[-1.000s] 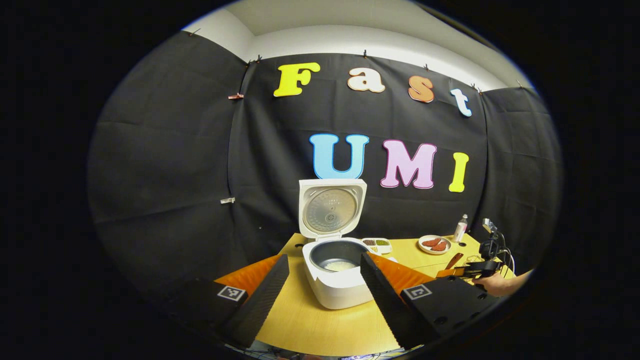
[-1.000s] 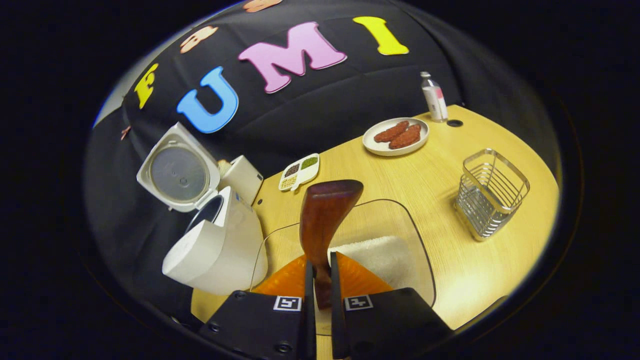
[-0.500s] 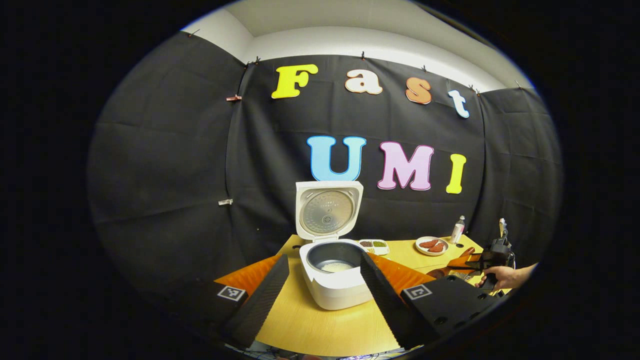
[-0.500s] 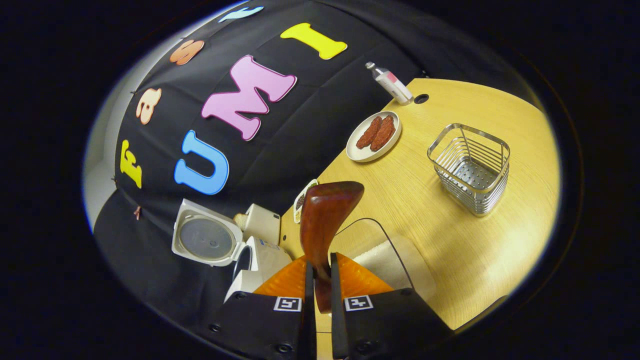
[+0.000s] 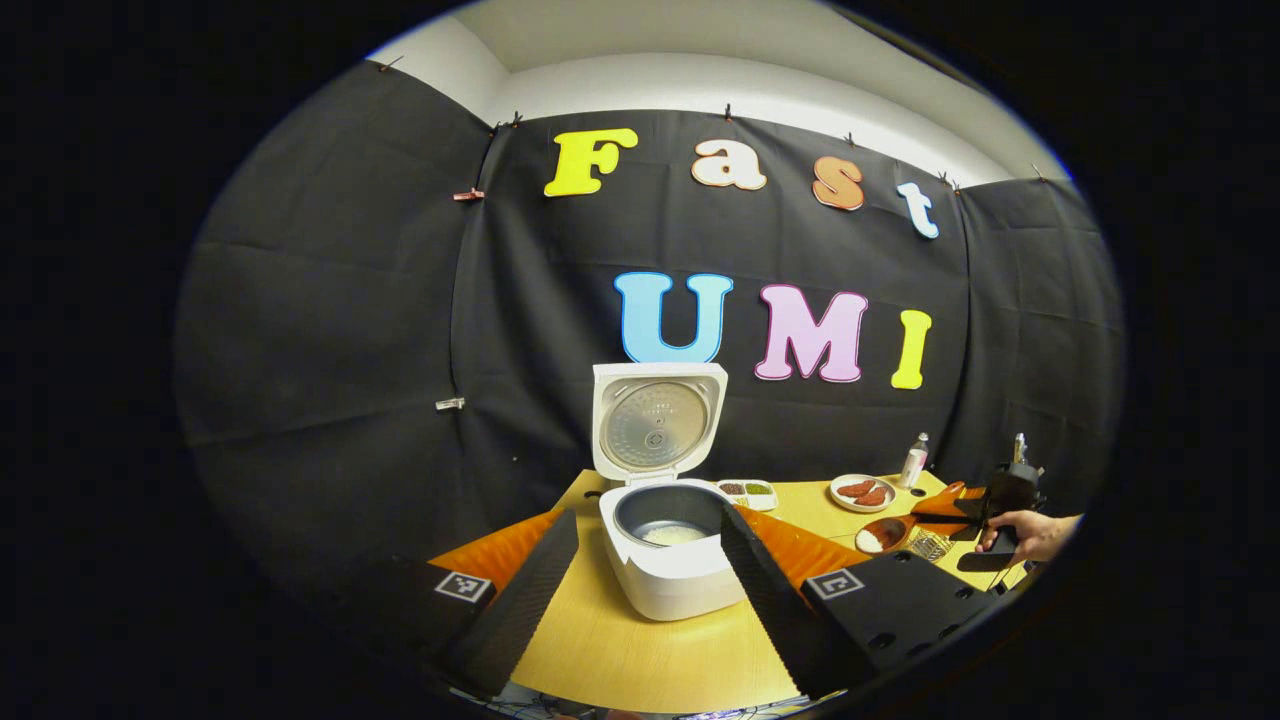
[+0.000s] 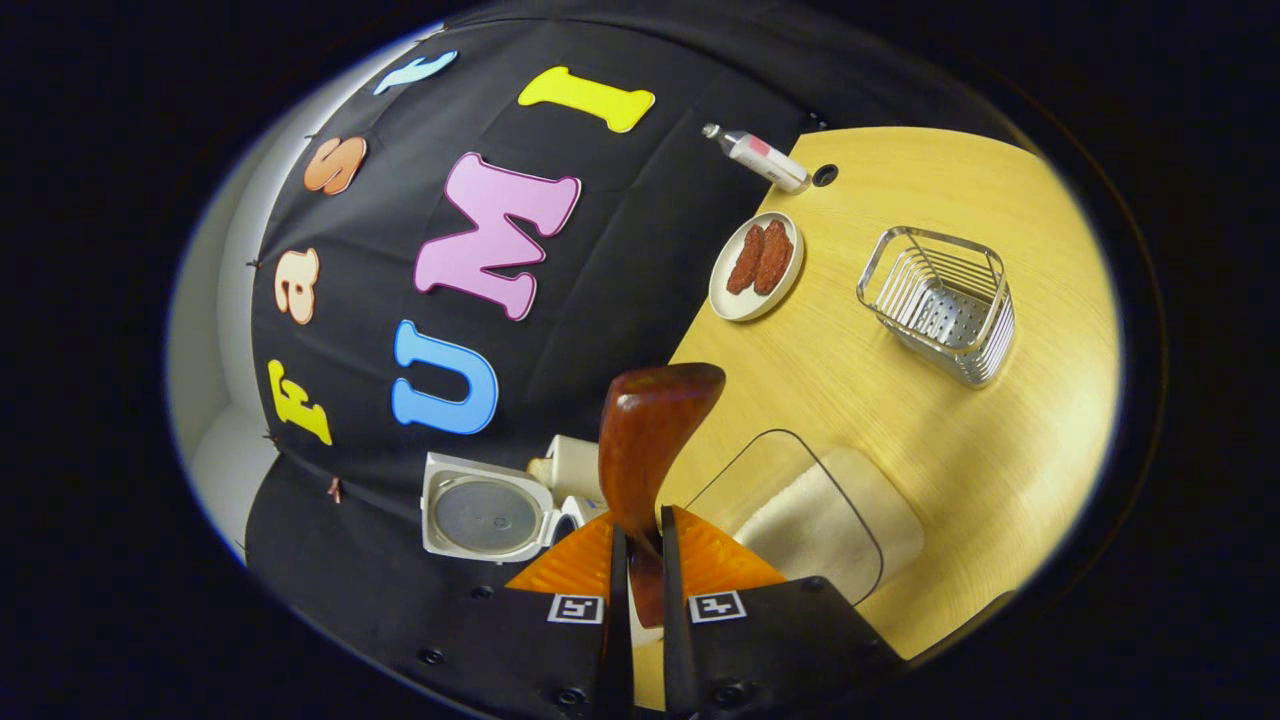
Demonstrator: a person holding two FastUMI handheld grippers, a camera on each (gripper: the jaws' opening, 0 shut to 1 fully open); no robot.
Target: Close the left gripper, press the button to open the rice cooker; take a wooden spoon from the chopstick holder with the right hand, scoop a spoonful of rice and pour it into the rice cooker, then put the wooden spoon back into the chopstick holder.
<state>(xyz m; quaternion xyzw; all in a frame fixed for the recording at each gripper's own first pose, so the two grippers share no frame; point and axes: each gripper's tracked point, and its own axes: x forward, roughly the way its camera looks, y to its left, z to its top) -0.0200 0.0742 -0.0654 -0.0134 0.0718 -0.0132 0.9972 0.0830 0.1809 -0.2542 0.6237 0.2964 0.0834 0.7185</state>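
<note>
Right gripper view: right gripper (image 6: 637, 590), fingers clamped on the handle of the spoon (image 6: 645, 445), whose bowl rises straight ahead of the fingertips. Just beyond and right of the fingers, a clear tray (image 6: 800, 520) with rice (image 6: 810, 525) on the table (image 6: 1000, 420). Farther ahead to the right, the wire holder (image 6: 940, 300), a plate (image 6: 757, 265), a bottle (image 6: 758, 158). Left of the spoon, the cooker (image 6: 490, 515), lid up.

Left gripper view: left gripper (image 5: 650, 585), fingers spread wide apart, nothing between them. Directly ahead between the fingers, the cooker (image 5: 668, 540), lid upright, rice in the pot. Far right, a hand (image 5: 1025, 535) holds the right gripper (image 5: 985, 505) with the spoon (image 5: 885, 535), rice in its bowl.
</note>
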